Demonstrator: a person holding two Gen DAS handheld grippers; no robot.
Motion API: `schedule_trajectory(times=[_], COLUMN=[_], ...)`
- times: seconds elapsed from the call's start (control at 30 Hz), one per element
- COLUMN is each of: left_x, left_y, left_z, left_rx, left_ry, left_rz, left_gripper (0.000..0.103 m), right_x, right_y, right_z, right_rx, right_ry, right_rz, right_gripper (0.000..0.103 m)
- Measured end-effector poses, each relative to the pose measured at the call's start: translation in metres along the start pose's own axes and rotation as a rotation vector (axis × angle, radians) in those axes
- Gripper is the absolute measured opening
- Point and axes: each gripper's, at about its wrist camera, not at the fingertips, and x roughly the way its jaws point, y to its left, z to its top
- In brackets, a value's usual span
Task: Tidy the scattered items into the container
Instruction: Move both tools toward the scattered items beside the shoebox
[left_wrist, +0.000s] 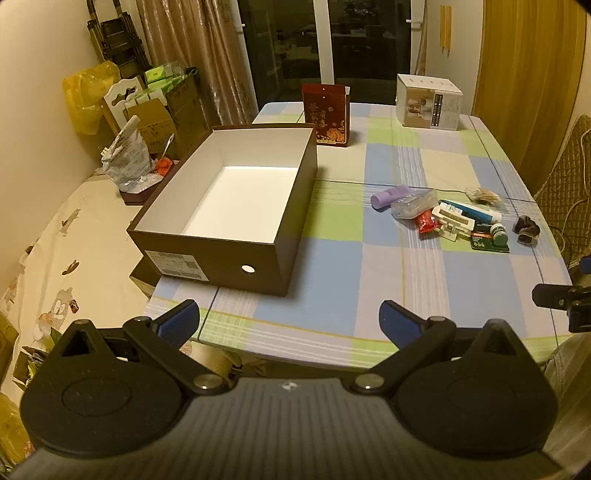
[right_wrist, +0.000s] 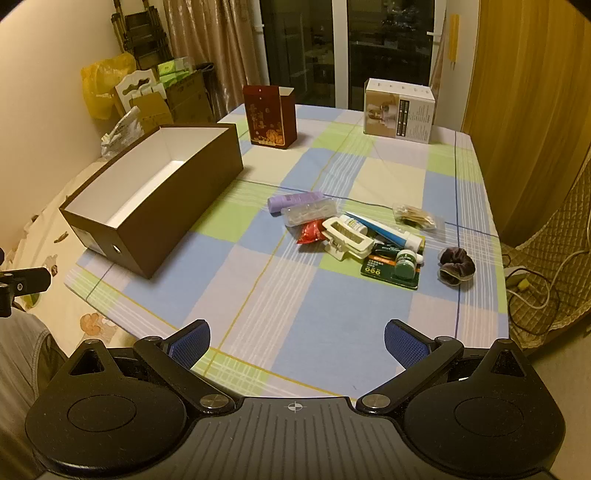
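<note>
An open brown box (left_wrist: 207, 254) (right_wrist: 177, 206) with a white inside stands empty on the left of the checked tablecloth. Scattered items lie in a pile to its right: a purple tube (right_wrist: 291, 201) (left_wrist: 391, 195), a clear plastic case (right_wrist: 310, 213), a red packet (right_wrist: 310, 232), a white clip (right_wrist: 347, 240) (left_wrist: 452, 221), a blue-and-white tube (right_wrist: 384, 230), a green card with a small jar (right_wrist: 395, 267), a packet of cotton swabs (right_wrist: 413, 218) and a dark scrunchie (right_wrist: 456, 269) (left_wrist: 526, 229). My left gripper (left_wrist: 288, 325) and my right gripper (right_wrist: 297, 341) are both open and hold nothing, above the table's near edge.
A dark red carton (right_wrist: 269, 116) and a white product box (right_wrist: 399, 110) stand at the table's far end. Bags and cardboard boxes (left_wrist: 147, 122) crowd the left wall. A quilted chair (right_wrist: 546, 273) with cables sits off the right edge.
</note>
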Motion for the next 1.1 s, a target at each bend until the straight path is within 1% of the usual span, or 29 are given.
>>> schedule_trajectory(times=[1.1], left_x=[0.0068], left_y=[-0.0023], left_z=[0.0003], left_rx=[-0.002], left_ry=[0.02], left_rz=[-0.013], left_gripper=[0.102], right_x=[0.0015], right_y=[0.0001], right_z=[-0.0032], right_rx=[-0.005], right_ry=[0.003], right_rz=[0.003], right_gripper=[0.103])
